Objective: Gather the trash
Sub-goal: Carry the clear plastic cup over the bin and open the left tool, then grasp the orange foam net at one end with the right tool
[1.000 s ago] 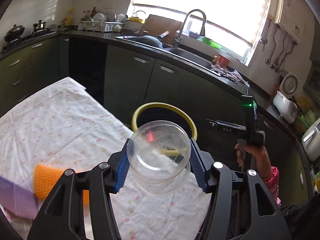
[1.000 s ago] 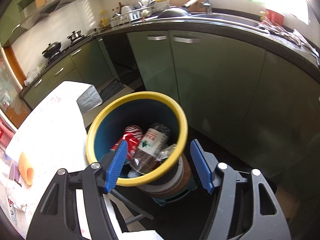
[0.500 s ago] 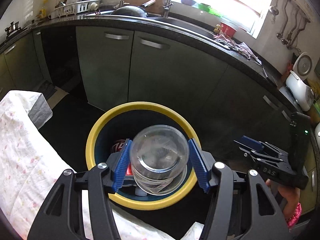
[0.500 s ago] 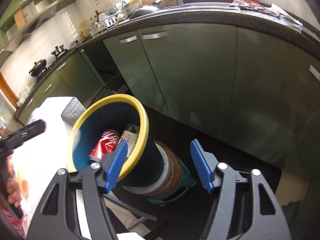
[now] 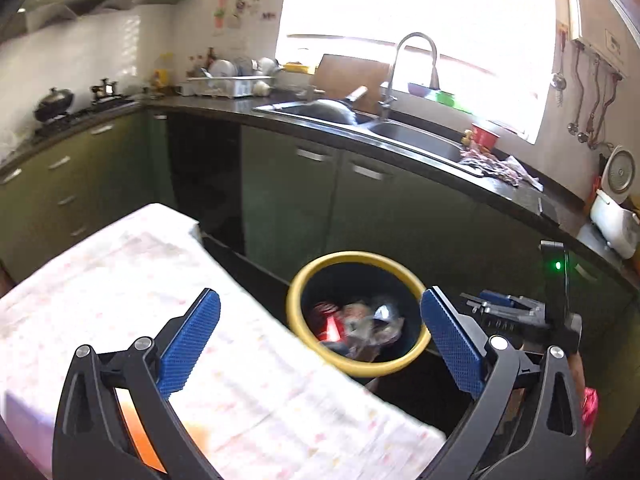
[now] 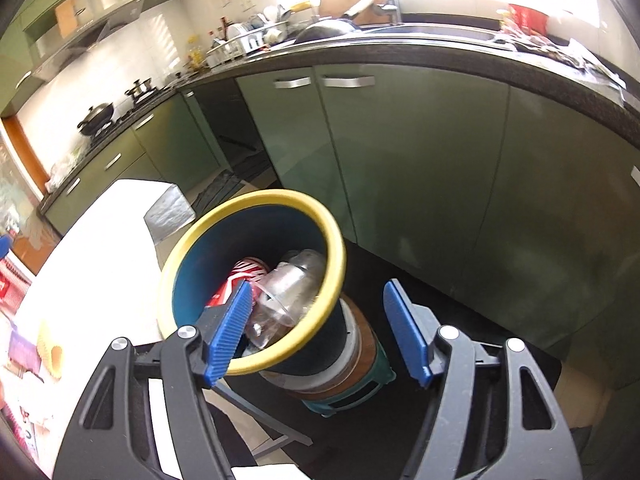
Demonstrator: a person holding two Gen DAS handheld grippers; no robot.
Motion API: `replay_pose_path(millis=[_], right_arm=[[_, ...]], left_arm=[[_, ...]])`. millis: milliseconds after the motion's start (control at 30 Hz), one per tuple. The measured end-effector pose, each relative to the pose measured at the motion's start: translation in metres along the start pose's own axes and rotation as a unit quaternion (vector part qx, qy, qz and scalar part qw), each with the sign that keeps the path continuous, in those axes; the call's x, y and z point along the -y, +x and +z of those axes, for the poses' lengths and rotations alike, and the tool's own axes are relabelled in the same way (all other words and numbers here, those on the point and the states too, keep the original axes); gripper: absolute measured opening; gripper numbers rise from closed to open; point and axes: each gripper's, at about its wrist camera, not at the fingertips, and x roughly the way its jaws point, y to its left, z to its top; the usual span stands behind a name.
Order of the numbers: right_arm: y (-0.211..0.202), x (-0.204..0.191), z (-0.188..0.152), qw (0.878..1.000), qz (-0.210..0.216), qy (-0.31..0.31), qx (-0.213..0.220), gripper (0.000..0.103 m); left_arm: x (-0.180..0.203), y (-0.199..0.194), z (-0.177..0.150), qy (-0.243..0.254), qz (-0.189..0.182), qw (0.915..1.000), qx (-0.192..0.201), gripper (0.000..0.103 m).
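Both the left gripper [image 5: 320, 344] and right gripper [image 6: 324, 330] were wide open and empty. Past their fingers, the clear cup [image 6: 288, 284] in the bin [image 6: 256, 204] looked light and easy to crush.

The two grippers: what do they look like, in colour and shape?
Both the left gripper and the right gripper have black angular plastic frames with silver round bolts. Their fingers carry blue pads with a fine ribbed texture. No cables or sleeves show.

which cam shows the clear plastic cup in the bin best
The right wrist view: the clear plastic cup lies sharp on the trash inside the yellow-rimmed bin. In the left wrist view the cup is only a blurred glint.
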Motion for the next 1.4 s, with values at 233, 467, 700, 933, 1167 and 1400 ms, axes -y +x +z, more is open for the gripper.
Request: replay_pose_path(millis=[233, 467, 700, 933, 1167, 1400], right_arm=[[-0.002, -0.045, -0.005, 0.999, 0.012, -0.045, -0.007, 0.065], [-0.006, -0.102, -0.01, 0.994, 0.033, -0.103, -0.015, 0.066], [0.0, -0.17, -0.018, 0.978, 0.094, -0.181, -0.048, 0.066], [0.015, -0.255, -0.04, 0.932, 0.184, -0.297, -0.096, 0.066], [0.023, -0.334, -0.08, 0.861, 0.249, -0.429, -0.114, 0.066], [0.037, -0.369, -0.096, 0.826, 0.251, -0.49, -0.126, 0.066]], left_arm=[[-0.089, -0.093, -0.039, -0.053, 0.085, 0.9949, 0.01, 0.098], [-0.199, -0.168, -0.081, -0.133, 0.212, 0.9675, 0.038, 0.098], [-0.28, -0.206, -0.134, -0.209, 0.289, 0.9331, 0.046, 0.098], [-0.319, -0.191, -0.172, -0.237, 0.321, 0.916, 0.042, 0.098], [-0.336, -0.173, -0.186, -0.258, 0.315, 0.913, 0.026, 0.098], [-0.327, -0.169, -0.184, -0.244, 0.309, 0.9188, 0.027, 0.098]])
